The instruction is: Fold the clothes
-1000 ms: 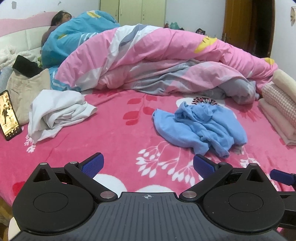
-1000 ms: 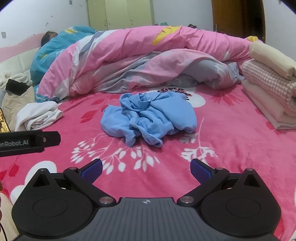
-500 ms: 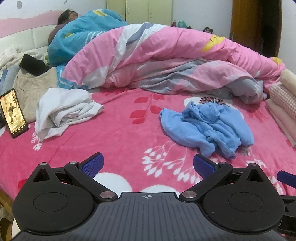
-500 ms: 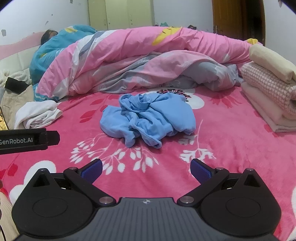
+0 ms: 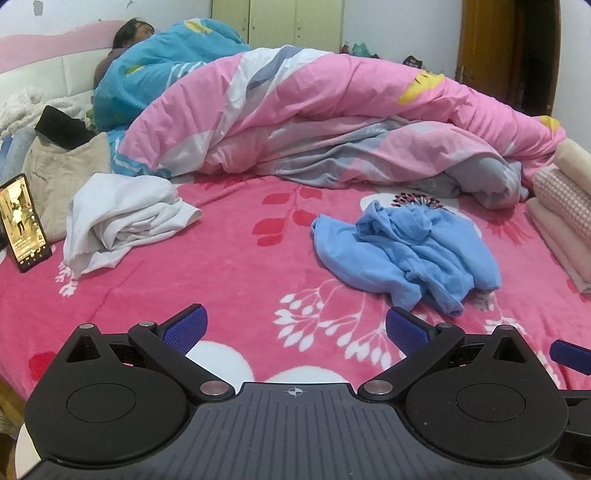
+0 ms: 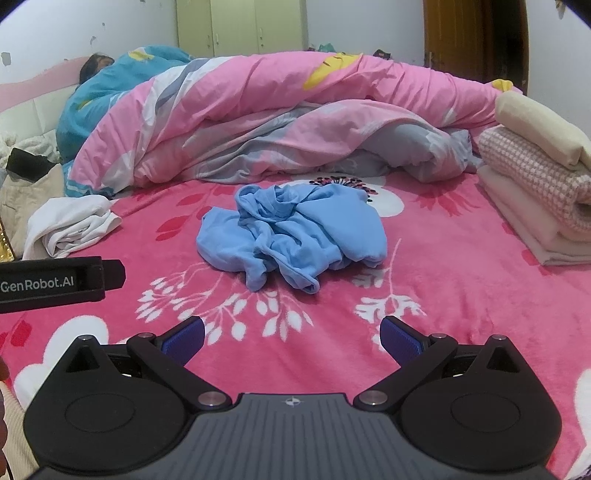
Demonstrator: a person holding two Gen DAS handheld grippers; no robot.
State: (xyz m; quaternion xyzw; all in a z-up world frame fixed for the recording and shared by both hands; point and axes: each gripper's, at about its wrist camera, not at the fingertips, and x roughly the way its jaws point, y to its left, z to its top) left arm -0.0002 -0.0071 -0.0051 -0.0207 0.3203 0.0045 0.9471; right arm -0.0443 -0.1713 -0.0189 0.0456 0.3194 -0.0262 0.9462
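A bed covered by a bright pink floral blanket [image 5: 236, 258] fills both views, with white leaf and flower prints spread across it. A bulky pink, white and grey duvet [image 5: 332, 122] is heaped across the far side, and beside it a person [image 5: 133, 33] is seen lying under a blue quilt [image 5: 162, 74] against a pink and white headboard. Pale green wardrobe doors [image 6: 240, 26] and a brown wooden door [image 6: 472, 37] are set in the back wall. On the left of the bed, a crumpled white garment [image 5: 122, 218] is seen near a beige bag [image 5: 62, 173], and a lit phone [image 5: 24, 223] is propped upright at the blanket's edge. At the right edge, folded cream and pink checked blankets [image 6: 535, 177] are stacked. The blue garment [image 6: 291, 236] is found near the middle of the bed, lying loose on the blanket, well apart from the white garment and from the folded stack. It is bunched into a wrinkled heap, with twisted folds at its centre and one smoother panel to its right. The left gripper [image 5: 295, 328] is held above the near edge of the bed, its blue-padded fingers spread wide with nothing between them. The right gripper [image 6: 291, 336] is likewise held wide apart and empty, short of the blue garment.
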